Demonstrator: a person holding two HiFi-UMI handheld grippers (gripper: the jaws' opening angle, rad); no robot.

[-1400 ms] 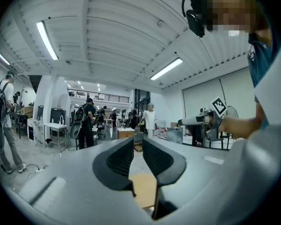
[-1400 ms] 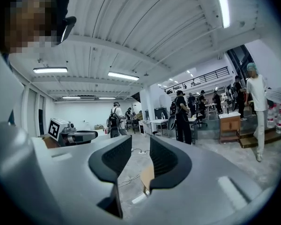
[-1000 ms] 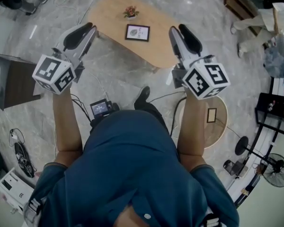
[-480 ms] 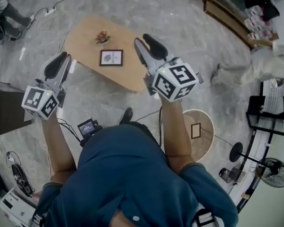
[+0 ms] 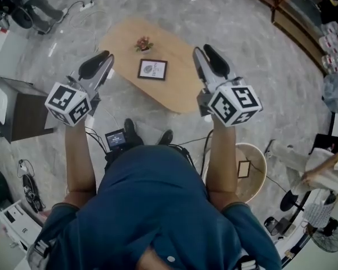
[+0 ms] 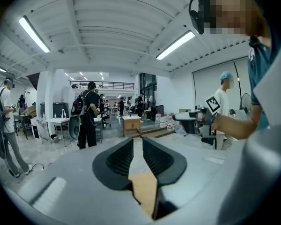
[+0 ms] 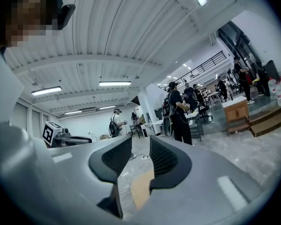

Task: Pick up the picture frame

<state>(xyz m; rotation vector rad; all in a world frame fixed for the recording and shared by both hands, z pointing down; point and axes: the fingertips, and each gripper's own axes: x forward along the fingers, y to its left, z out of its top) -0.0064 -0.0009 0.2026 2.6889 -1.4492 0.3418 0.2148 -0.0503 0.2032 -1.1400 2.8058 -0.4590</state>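
Note:
The picture frame [image 5: 152, 70], dark-edged with a white mat, lies flat on an oval wooden table [image 5: 177, 91] beside a small potted plant [image 5: 142, 44]. Both grippers are held out in the air short of the table, with the frame lying ahead between them. My left gripper [image 5: 104, 58] [image 6: 137, 139] is shut with its tips almost touching and nothing in it. My right gripper [image 5: 201, 50] [image 7: 140, 138] shows a narrow gap between its pads and holds nothing. A patch of the tan tabletop [image 6: 145, 191] shows low between each pair of jaws.
A dark cabinet [image 5: 22, 108] stands on the floor at the left. A round pale stool [image 5: 258, 170] with a small frame on it is at the right. Cables and gear [image 5: 28, 181] lie on the grey floor. Several people stand in the hall [image 6: 86, 118].
The person has stepped towards the table, which now sits lower and nearer in the head view. Both grippers travelled along, still spread either side of the frame. Their jaws look unchanged.

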